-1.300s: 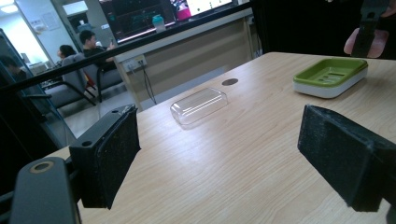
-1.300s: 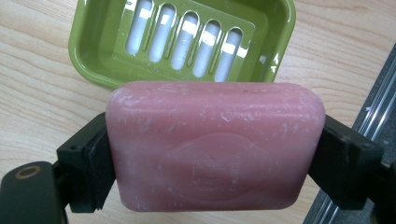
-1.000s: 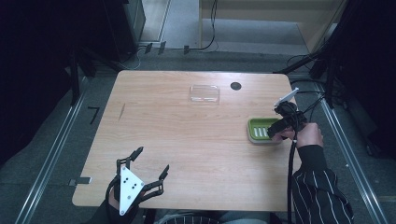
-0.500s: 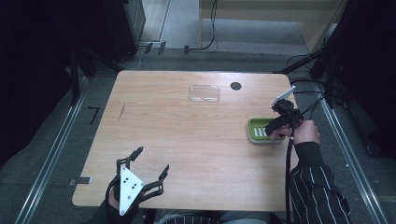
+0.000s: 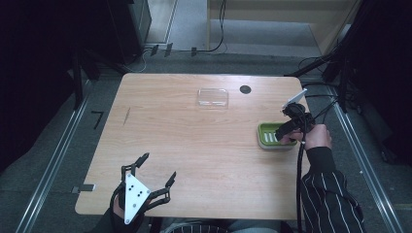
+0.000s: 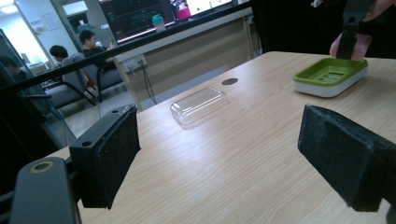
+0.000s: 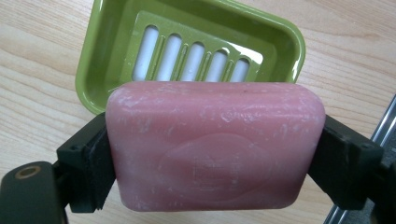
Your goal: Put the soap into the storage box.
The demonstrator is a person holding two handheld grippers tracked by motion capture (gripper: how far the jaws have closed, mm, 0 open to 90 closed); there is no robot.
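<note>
Over the right side of the pale wooden worktop (image 5: 204, 145) I see my right tongs (image 5: 286, 130) clamped on a pink rounded bar of soap (image 7: 215, 145), one black pad pressed to each end of it. From the right gripper view the bar hangs above the near rim of a green rectangular soap dish with a slotted tray (image 7: 187, 46); whether it touches the rim I cannot tell. The same dish (image 5: 275, 136) sits on a white base near the worktop's right edge in the high view, with my right hand (image 5: 316, 137) just beside it and a striped sleeve (image 5: 330, 194) behind.

At the near left corner my left tongs (image 5: 156, 174) are spread wide with nothing between them, a grey three-cornered plate on top. Between their black padded faces, the left gripper view shows a clear plastic rectangular lid (image 6: 199, 105) lying on the far middle of the worktop, well apart from the dish (image 6: 330, 76). A small dark round hole (image 5: 245, 89) lies near the lid (image 5: 213, 97), toward the far edge.
</note>
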